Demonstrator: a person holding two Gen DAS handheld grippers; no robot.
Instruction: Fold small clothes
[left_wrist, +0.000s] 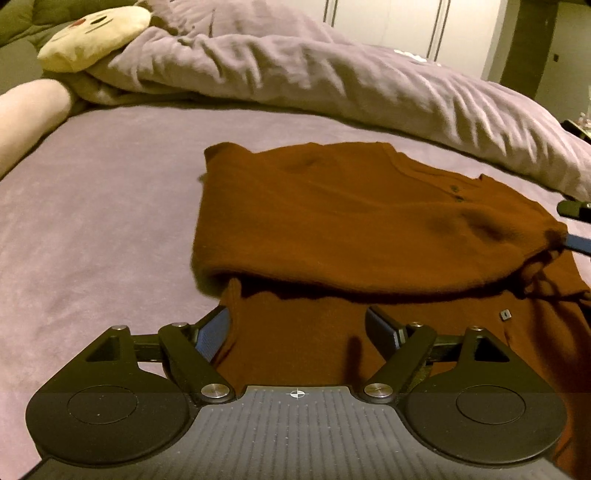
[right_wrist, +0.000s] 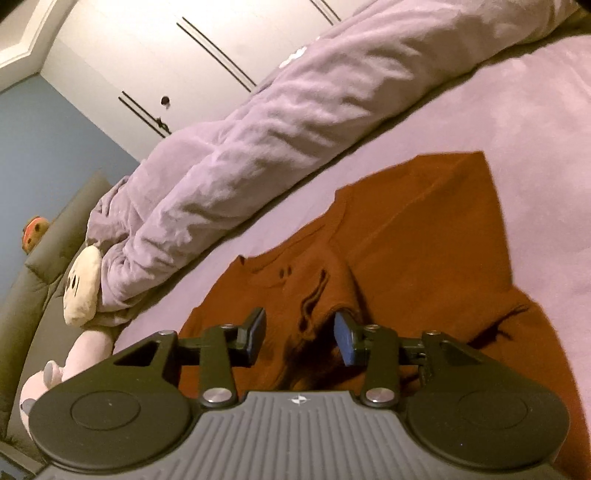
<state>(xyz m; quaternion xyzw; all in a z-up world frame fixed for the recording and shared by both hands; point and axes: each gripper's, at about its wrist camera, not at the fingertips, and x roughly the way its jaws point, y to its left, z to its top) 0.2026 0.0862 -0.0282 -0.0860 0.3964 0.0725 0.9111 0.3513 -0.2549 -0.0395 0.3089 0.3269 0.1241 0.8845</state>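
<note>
I am looking across a bed with a mauve sheet (left_wrist: 92, 229) that fills most of both views. Behind it, white wardrobe doors (right_wrist: 155, 62) with dark vertical handles take the upper left of the right wrist view, beside a blue wall (right_wrist: 40, 155). A rumpled lilac duvet (left_wrist: 314, 77) runs as a long ridge across the top of the left wrist view and slants from the upper right down to the lower left in the right wrist view. At its end lies a cream plush toy (left_wrist: 92, 37) with a stitched face, in the upper left corner of the left wrist view.

The rust-brown sweater (left_wrist: 351, 221) lies flat on the sheet in the middle of the left wrist view, one part folded over so a thick rolled edge crosses it from left to right, and two dark buttons show near its neckline to the right.

My left gripper (left_wrist: 299, 328) sits at the bottom centre of its view with its jaws spread wide over the lower layer of the sweater; the left pad is at the cloth's edge and nothing is pinched. My right gripper (right_wrist: 300, 334) stands part open at the bottom centre of its own view, directly over a puckered ridge of the sweater; the pads are apart and I see no cloth pinched between them.
</note>
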